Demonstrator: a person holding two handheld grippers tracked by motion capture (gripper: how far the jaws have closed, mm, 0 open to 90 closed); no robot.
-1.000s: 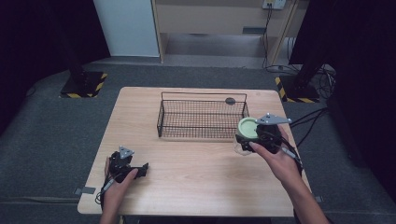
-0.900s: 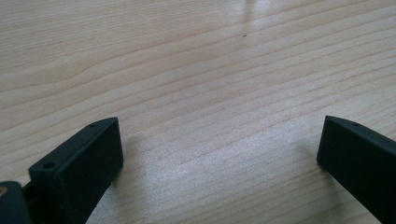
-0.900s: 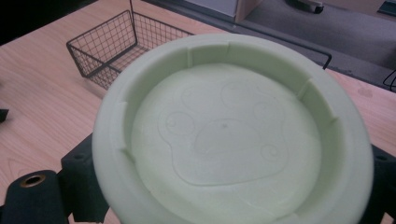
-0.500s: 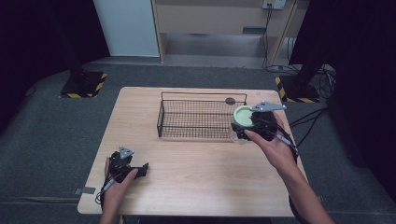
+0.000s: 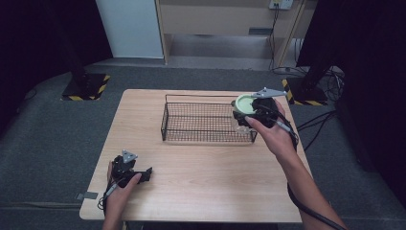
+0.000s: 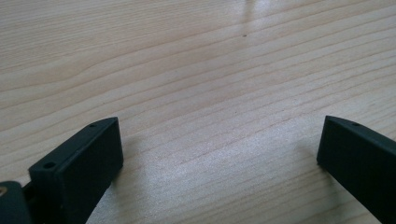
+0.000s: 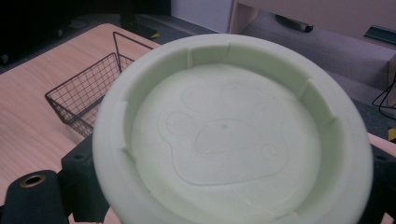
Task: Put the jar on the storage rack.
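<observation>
Cup point(image 5: 245, 104), pale green w/ paw print on its lid, sits clamped between the jaws of the right gripper point(image 5: 249, 115), held up off the table point(image 5: 201, 191) at the right end of the wire basket point(image 5: 207, 120), just over its rim; in the right gripper view the lid point(image 7: 233, 135) is close up, w/ the basket point(image 7: 88, 95) behind on the left. Left gripper point(image 5: 128, 168) rests on the table near the front left edge, well apart from the basket, jaws spread wide w/ nothing between them but bare wood point(image 6: 210, 93).

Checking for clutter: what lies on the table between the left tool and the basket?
Nothing: bare tabletop separates the left tool from the basket, per the high view.
</observation>
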